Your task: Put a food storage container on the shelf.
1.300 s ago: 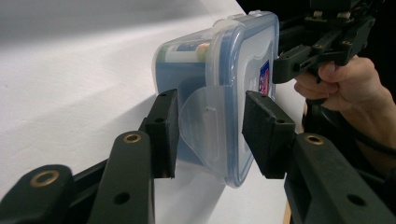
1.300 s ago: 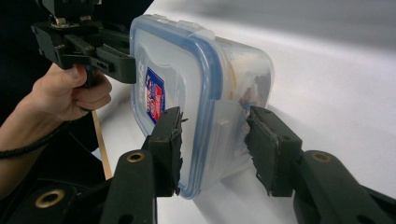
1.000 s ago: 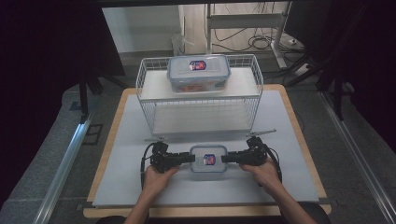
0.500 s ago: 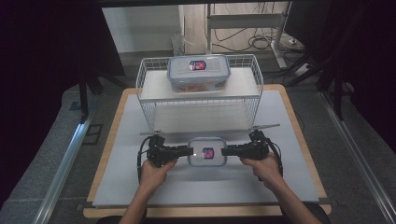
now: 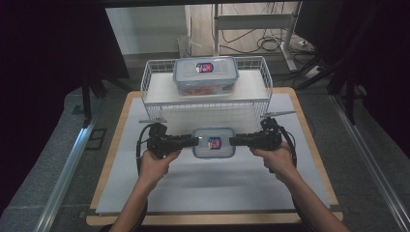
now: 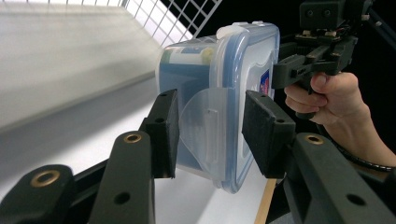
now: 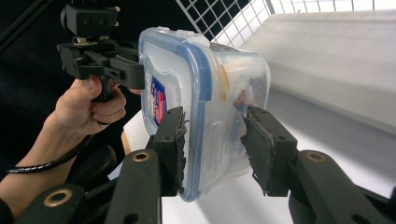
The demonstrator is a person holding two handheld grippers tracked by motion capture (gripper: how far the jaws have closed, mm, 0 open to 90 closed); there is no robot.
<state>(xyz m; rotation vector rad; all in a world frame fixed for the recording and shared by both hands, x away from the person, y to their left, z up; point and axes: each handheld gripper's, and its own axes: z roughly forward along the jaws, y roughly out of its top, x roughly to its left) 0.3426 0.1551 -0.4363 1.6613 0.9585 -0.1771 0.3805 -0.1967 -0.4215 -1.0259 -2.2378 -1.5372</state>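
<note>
A small clear box (image 5: 213,142) with a blue-rimmed lid is held between the two grippers above the white bench (image 5: 193,188), just in front of the wire rack (image 5: 150,96). The left gripper (image 5: 193,141) is seen at the box's left end and the right gripper (image 5: 233,141) at its right end, each held in a hand. In the left gripper view, the box (image 6: 219,93) is seen with its clear latch flap (image 6: 205,126) lying between the two black pads (image 6: 261,130); the pads stand on either side of the box's end, but whether they press on it cannot be told for certain, as a narrow gap is seen at the lid side. In the right gripper view, the box (image 7: 196,84) is flanked in the same way, the flap (image 7: 219,135) lying between the pads (image 7: 170,144), which are close against the lid rim and the body; a firm clench cannot be confirmed. A red and blue label (image 5: 214,142) is borne on the lid. A second, larger box (image 5: 205,76) of the same kind is set on the shelf (image 5: 251,89) of the rack, well apart from the held one. The far hand (image 6: 327,93) is seen beyond the box in the left gripper view.
</note>
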